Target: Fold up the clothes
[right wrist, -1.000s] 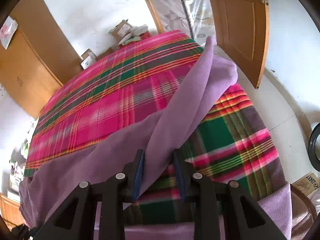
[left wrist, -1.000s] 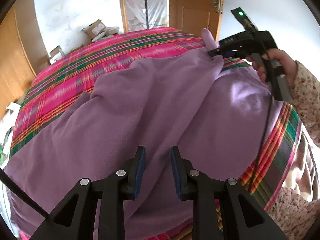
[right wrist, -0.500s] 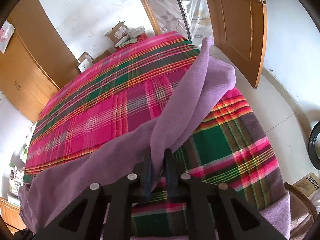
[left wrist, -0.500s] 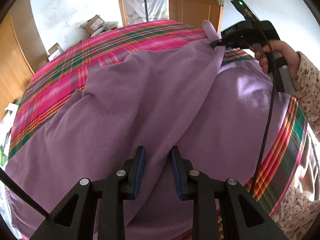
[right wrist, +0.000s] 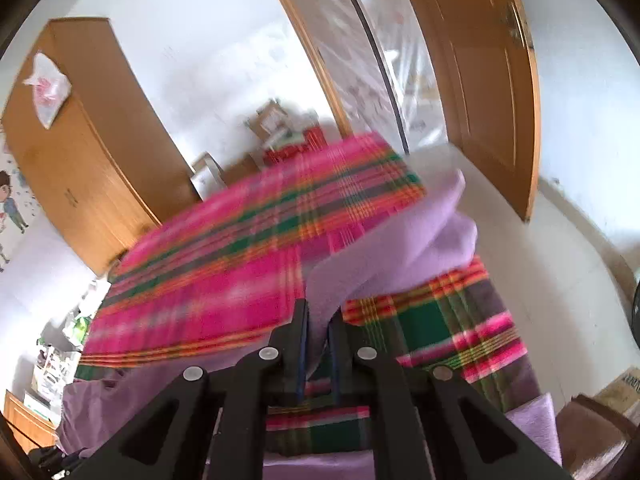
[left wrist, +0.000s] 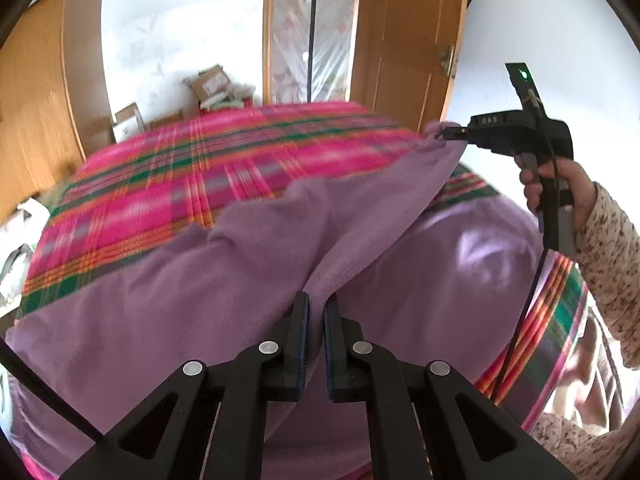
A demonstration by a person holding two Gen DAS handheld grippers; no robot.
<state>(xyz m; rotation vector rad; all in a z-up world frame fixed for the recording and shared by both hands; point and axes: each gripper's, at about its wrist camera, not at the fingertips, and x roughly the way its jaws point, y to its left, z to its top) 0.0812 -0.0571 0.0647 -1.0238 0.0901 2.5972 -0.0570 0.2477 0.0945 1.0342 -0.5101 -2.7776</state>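
Purple cloth (left wrist: 208,320) on plaid bed (left wrist: 168,184), left hand-held gripper (left wrist: 316,312) closing on its fold, right hand-held gripper (right wrist: 318,320) closing on its edge

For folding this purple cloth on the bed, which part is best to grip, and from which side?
Grip the purple cloth along its raised near edge, coming from the near side of the plaid bed. That edge stands up as a ridge, thin enough to pinch. The left gripper and right gripper are closing on it there.
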